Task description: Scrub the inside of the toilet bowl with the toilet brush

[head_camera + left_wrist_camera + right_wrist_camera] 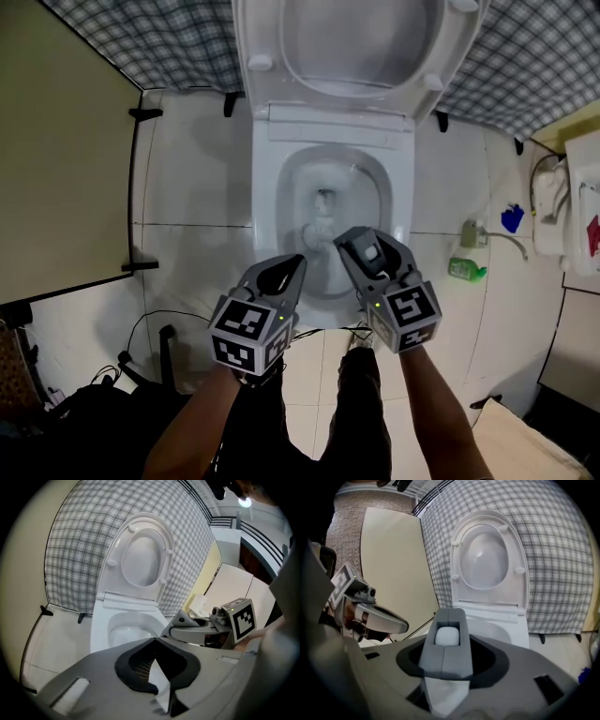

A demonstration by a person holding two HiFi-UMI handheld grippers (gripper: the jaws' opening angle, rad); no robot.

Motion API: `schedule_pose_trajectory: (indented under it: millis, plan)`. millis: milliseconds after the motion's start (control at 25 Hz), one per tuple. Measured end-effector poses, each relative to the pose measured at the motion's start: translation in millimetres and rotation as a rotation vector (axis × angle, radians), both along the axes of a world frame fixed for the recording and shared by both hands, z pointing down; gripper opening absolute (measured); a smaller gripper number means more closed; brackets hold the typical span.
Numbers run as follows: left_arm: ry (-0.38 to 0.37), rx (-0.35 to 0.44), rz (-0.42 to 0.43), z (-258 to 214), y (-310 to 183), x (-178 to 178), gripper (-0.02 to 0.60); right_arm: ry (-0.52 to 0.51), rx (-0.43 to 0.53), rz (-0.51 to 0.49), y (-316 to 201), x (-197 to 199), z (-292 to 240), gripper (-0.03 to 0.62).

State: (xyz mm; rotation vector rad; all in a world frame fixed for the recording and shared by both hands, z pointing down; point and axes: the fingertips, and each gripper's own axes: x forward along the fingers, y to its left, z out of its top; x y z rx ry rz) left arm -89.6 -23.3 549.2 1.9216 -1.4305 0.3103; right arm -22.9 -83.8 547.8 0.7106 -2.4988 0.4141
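The white toilet (398, 187) stands with its lid (356, 37) raised, the bowl holding a little water. My right gripper (352, 239) hangs over the bowl's near right rim, shut on the grey handle of the toilet brush (445, 653), which runs forward between the jaws. A pale brush head (319, 232) shows low in the bowl just past the jaw tips. My left gripper (292, 265) hovers over the bowl's front edge, to the left of the right one, its jaw tips together and nothing in them. In the left gripper view the bowl (122, 630) lies just beyond my left gripper (154, 641).
A beige partition (66, 159) closes the left side. A green bottle (466, 269), a hose and a blue object (511, 218) sit on the tiled floor at the right. Dark cables (141, 347) lie at the lower left. The person's legs stand in front of the toilet.
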Motion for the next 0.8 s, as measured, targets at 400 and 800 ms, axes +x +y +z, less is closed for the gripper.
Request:
schedule_pose_trajectory:
  millis: [400, 800]
  plan:
    - [0.008, -0.003, 0.006, -7.9, 16.5, 14.9, 0.011, 0.05, -0.057, -0.129, 65.2, 55.1, -41.8, 0.207]
    - [0.013, -0.013, 0.025, -7.9, 20.1, 29.7, 0.01, 0.158, -0.098, -0.1, 60.2, 74.0, -42.6, 0.206]
